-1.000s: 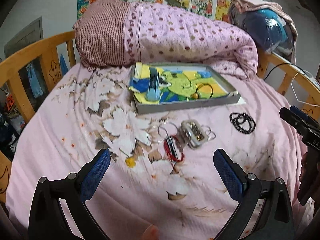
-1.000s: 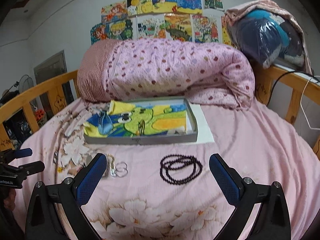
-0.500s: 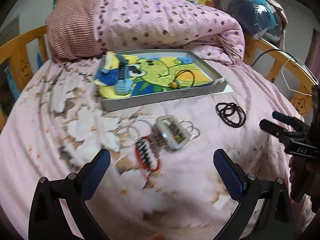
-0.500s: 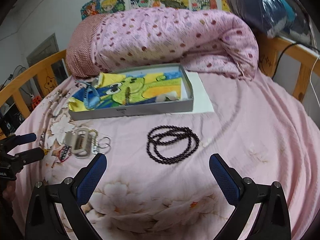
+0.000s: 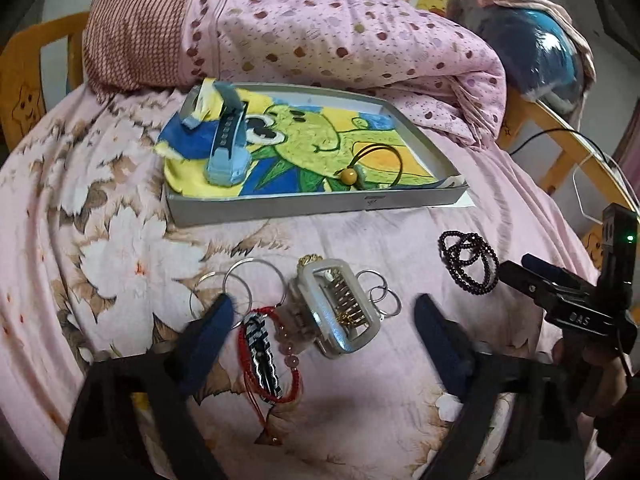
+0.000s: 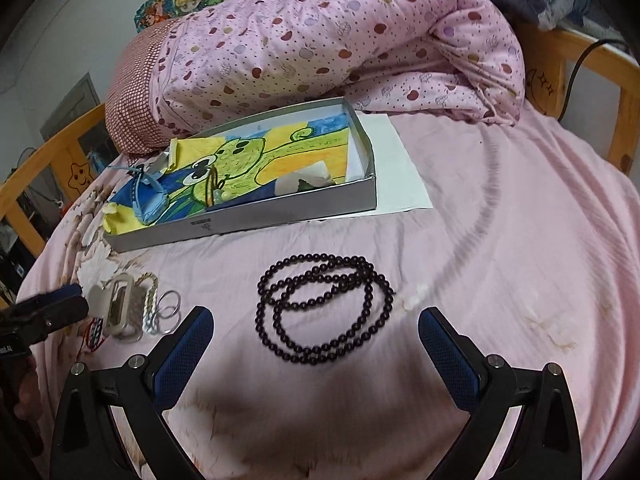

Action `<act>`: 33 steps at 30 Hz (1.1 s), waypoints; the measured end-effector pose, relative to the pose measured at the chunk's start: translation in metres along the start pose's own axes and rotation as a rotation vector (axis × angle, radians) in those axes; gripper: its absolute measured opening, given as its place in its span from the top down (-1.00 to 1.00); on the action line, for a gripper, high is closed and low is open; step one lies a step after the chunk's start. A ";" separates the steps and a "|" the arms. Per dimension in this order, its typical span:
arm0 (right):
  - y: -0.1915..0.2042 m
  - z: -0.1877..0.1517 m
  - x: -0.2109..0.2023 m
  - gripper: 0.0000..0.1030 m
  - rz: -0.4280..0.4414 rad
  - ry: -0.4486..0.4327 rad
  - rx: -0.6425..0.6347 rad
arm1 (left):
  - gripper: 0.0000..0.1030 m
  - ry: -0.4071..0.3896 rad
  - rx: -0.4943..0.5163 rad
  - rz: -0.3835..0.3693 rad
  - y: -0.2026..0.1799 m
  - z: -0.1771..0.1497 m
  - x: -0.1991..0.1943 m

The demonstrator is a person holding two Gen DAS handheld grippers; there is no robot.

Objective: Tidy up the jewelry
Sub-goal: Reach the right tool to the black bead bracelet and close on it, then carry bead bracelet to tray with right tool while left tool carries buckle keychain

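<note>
A grey tray (image 5: 320, 204) lined with a frog drawing holds a blue watch (image 5: 226, 148) and a cord with a yellow bead (image 5: 374, 168). On the pink bedsheet lie metal rings (image 5: 240, 284), a red bracelet (image 5: 264, 356), a pale hair claw (image 5: 338, 308) and a black bead necklace (image 5: 468, 262). My left gripper (image 5: 324, 332) is open low over the claw and bracelet. My right gripper (image 6: 316, 336) is open, with the necklace (image 6: 324, 308) between its fingers. The tray shows in the right wrist view (image 6: 248, 224) too.
A rolled pink dotted quilt (image 5: 320, 28) lies behind the tray. Wooden bed rails (image 6: 580, 72) ring the bed. A white sheet of paper (image 6: 392, 168) lies under the tray's right end. A black cable (image 5: 560, 136) hangs on the right rail.
Both grippers have moved forward and down toward the bedsheet. The left now hangs over the claw and bracelet, the right over the black necklace. Both stay open.
</note>
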State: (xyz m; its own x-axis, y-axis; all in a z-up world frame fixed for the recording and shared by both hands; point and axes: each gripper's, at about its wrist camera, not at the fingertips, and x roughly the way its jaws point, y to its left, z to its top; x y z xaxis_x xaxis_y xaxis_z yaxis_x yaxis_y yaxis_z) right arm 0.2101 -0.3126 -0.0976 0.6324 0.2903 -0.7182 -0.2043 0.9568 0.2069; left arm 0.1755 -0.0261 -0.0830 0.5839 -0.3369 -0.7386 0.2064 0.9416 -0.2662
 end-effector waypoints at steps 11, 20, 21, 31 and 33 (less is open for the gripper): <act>0.001 0.008 0.035 -0.80 -0.038 0.051 0.017 | 0.62 0.042 -0.052 -0.035 0.009 -0.006 0.008; 0.021 0.000 0.048 -0.59 -0.025 0.086 -0.029 | 0.84 0.032 -0.020 -0.017 0.005 -0.003 0.010; 0.023 0.000 0.049 -0.37 -0.030 0.088 -0.037 | 0.85 0.032 -0.016 -0.016 0.004 -0.004 0.010; 0.036 -0.006 0.036 0.80 -0.023 0.077 -0.059 | 0.98 0.021 0.007 -0.013 -0.002 -0.003 0.004; 0.038 -0.005 0.026 0.87 0.000 0.056 -0.047 | 0.98 0.011 0.015 -0.019 -0.005 -0.002 0.000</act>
State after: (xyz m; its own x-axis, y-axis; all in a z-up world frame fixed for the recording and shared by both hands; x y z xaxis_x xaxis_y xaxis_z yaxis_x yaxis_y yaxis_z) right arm 0.2148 -0.2691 -0.1119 0.5897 0.2875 -0.7547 -0.2402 0.9546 0.1760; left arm 0.1727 -0.0310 -0.0832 0.5709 -0.3547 -0.7405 0.2291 0.9348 -0.2712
